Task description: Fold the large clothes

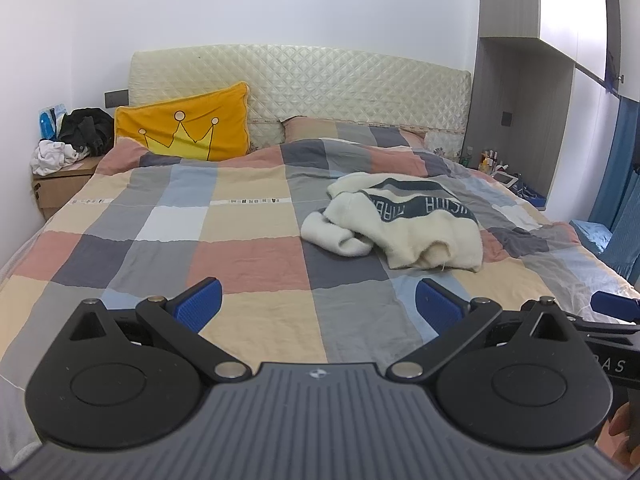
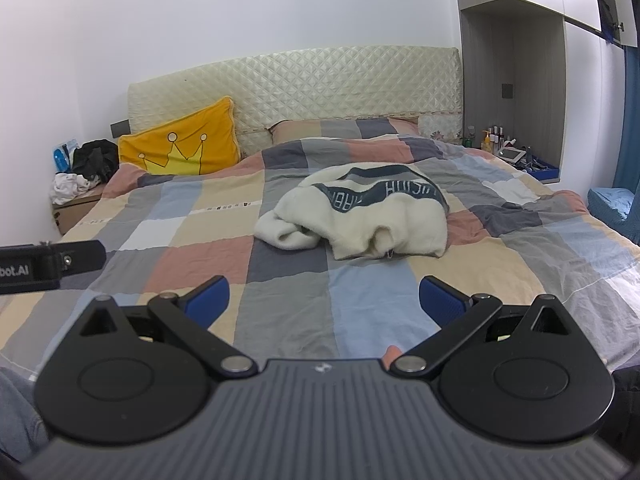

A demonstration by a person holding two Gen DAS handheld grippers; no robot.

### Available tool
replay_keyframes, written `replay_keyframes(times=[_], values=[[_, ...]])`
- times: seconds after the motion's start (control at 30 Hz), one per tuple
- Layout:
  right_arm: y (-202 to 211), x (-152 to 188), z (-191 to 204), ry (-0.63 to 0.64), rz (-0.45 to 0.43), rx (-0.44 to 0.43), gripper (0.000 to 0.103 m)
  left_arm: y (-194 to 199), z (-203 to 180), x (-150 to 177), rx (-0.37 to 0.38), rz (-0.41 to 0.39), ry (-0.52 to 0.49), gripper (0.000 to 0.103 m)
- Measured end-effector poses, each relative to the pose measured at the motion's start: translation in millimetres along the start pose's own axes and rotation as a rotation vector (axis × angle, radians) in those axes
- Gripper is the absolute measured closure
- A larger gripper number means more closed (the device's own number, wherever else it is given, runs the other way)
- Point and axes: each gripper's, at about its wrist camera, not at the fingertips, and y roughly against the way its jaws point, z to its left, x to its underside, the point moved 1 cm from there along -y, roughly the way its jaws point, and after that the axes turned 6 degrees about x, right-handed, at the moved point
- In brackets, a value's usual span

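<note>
Left wrist view: a crumpled cream sweater (image 1: 400, 224) is seen lying on the checked duvet (image 1: 240, 248), well ahead of the left gripper (image 1: 318, 306), whose jaws are spread, empty. The right gripper (image 2: 324, 300) is likewise held agape, nothing grasped.

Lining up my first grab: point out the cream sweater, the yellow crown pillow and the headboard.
cream sweater (image 2: 392, 224): right wrist view, on the plain front panel below the dark lettered band.
yellow crown pillow (image 1: 180, 120): left wrist view, above the crown drawing.
headboard (image 1: 340, 80): left wrist view, on the quilted face.
</note>
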Motion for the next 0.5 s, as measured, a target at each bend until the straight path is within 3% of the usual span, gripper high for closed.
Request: replay_keyframes(times=[0.5], values=[[-6.8, 2.4, -2.2, -0.017, 0.013, 0.024, 0.0, -8.8, -8.2, 5.2, 0.045, 0.017, -0.005, 0.0]])
